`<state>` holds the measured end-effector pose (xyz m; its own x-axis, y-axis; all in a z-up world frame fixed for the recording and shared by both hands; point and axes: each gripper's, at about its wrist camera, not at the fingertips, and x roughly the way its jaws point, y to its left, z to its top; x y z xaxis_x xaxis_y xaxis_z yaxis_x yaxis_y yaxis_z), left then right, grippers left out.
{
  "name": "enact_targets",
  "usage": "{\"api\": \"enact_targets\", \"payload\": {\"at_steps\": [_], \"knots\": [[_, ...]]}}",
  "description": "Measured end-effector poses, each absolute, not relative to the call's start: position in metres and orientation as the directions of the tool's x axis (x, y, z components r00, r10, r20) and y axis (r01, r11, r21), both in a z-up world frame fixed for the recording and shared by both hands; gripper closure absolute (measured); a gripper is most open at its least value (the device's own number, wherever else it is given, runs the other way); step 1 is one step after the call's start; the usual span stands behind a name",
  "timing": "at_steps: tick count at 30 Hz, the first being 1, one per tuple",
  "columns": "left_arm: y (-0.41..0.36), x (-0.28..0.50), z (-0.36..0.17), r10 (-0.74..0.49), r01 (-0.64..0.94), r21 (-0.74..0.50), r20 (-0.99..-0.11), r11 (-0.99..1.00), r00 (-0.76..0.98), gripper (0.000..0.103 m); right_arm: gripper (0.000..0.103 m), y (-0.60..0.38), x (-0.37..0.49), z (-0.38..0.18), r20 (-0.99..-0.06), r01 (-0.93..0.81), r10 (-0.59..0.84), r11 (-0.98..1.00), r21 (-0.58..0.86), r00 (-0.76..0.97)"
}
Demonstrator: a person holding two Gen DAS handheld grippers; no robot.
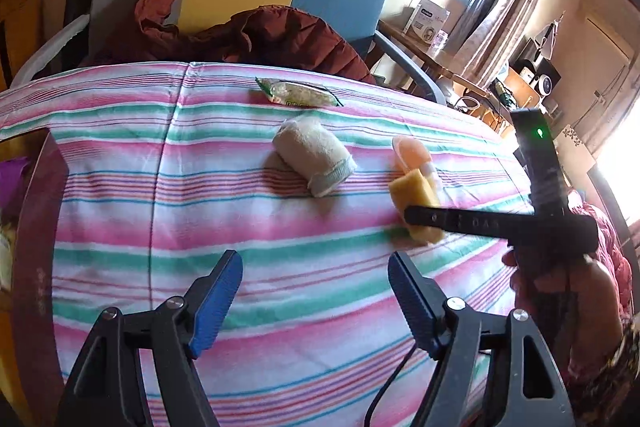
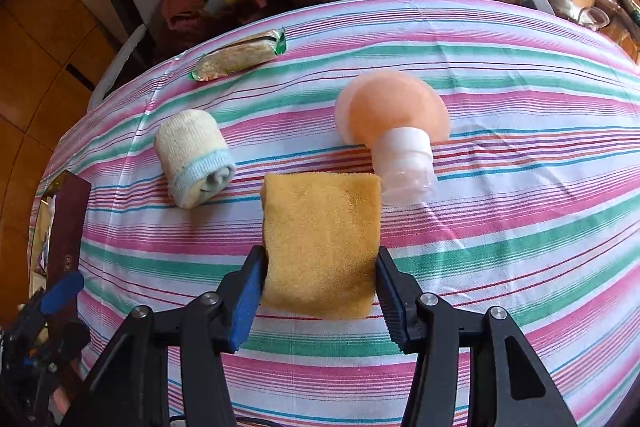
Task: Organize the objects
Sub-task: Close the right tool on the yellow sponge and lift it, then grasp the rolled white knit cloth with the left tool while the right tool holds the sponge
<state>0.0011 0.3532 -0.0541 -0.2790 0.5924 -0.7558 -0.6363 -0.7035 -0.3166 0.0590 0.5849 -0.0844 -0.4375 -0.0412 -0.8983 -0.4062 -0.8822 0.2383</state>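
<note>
Jaws of the right gripper (image 2: 320,291) clamp the yellow sponge (image 2: 320,243) at six o'clock on the striped tablecloth (image 2: 520,227); the left gripper (image 1: 316,299) hangs apart, empty. At one o'clock from the sponge lies a peach squeeze bottle (image 2: 394,131), at ten o'clock a rolled sock (image 2: 194,157). This looks like the pickup step; next, lift and carry it, probably toward the dark red box (image 1: 36,227).

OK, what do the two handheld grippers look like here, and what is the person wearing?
Both the left gripper and right gripper have black angular plastic frames with silver pivot screws and ribbed blue pads. A thin black cable runs under the left one. The right unit carries faint raised lettering and a green light. A pinkish-red quilted sleeve shows.
</note>
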Motion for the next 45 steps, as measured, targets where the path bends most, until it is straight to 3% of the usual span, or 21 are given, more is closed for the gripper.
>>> {"api": "enact_targets", "payload": {"at_steps": [9,16,23,34,45], "knots": [[0.424,-0.046,-0.064,0.51,-0.577,-0.265,-0.8,-0.773,-0.315,0.021,0.049,0.596,0.06,-0.088,-0.894,-0.454,-0.082,-0.839,0.3,-0.44],[0.449,-0.075,-0.082,0.475,-0.487,-0.297,-0.828,-0.822,-0.297,0.021,0.049,0.594,0.059,-0.086,-0.901,-0.459,-0.056,-0.846,0.272,-0.43],[0.467,-0.077,-0.104,0.406,-0.51,-0.203,-0.854,-0.836,-0.326,0.021,0.048,0.591,0.057,-0.088,-0.907,-0.452,-0.038,-0.858,0.245,-0.42],[0.44,-0.057,-0.106,0.512,-0.624,-0.178,-0.756,-0.761,-0.408,0.038,0.048,0.59,0.055,-0.088,-0.906,-0.443,-0.03,-0.865,0.235,-0.423],[0.401,-0.045,-0.109,0.568,-0.65,-0.22,-0.725,-0.727,-0.39,0.038,0.049,0.569,0.049,-0.08,-0.891,-0.357,-0.007,-0.915,0.189,-0.454]]}}
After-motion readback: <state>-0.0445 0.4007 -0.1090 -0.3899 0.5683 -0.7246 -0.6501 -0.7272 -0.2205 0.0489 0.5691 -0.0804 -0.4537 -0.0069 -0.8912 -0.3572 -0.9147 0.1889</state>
